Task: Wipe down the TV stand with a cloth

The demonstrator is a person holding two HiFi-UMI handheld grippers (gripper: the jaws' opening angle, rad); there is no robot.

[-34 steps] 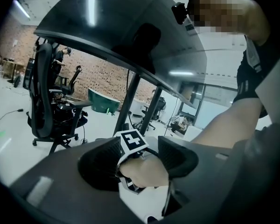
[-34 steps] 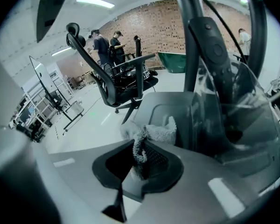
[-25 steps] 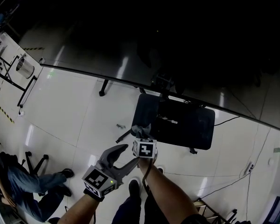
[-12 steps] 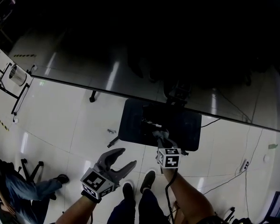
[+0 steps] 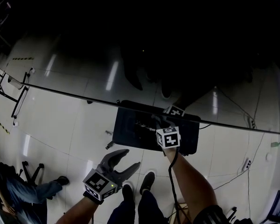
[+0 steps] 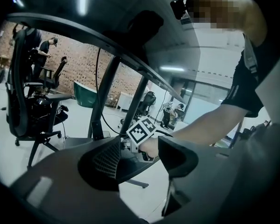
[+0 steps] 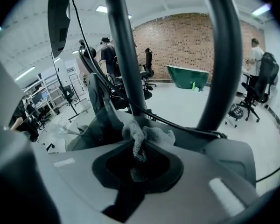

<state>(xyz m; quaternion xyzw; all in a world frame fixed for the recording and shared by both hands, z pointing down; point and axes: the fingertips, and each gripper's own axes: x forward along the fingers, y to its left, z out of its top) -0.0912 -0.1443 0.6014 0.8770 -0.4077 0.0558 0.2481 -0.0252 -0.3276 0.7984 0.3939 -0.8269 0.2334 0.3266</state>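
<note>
The TV stand's dark base plate (image 5: 130,125) lies on the pale floor under the big dark TV (image 5: 154,41). My right gripper (image 5: 159,121) reaches onto the middle of the plate, shut on a crumpled grey cloth (image 7: 147,135) that rests on the plate (image 7: 91,125) just before the stand's two dark poles (image 7: 126,55). My left gripper (image 5: 130,158) hangs open and empty over the floor, short of the plate's front edge. In the left gripper view the open left gripper (image 6: 140,158) faces the right gripper's marker cube (image 6: 142,130) and a stand pole (image 6: 102,101).
A cable (image 7: 177,122) runs across the base behind the cloth. My shoes (image 5: 147,181) stand just before the plate. Another person's legs (image 5: 23,190) show at lower left. Cables (image 5: 233,181) trail on the floor at right. Office chairs (image 6: 32,106) stand beyond.
My right gripper has carried the cloth from the plate's left front part rightward to its middle, then farther in toward the poles. The left gripper has stayed open and nearly in place.
</note>
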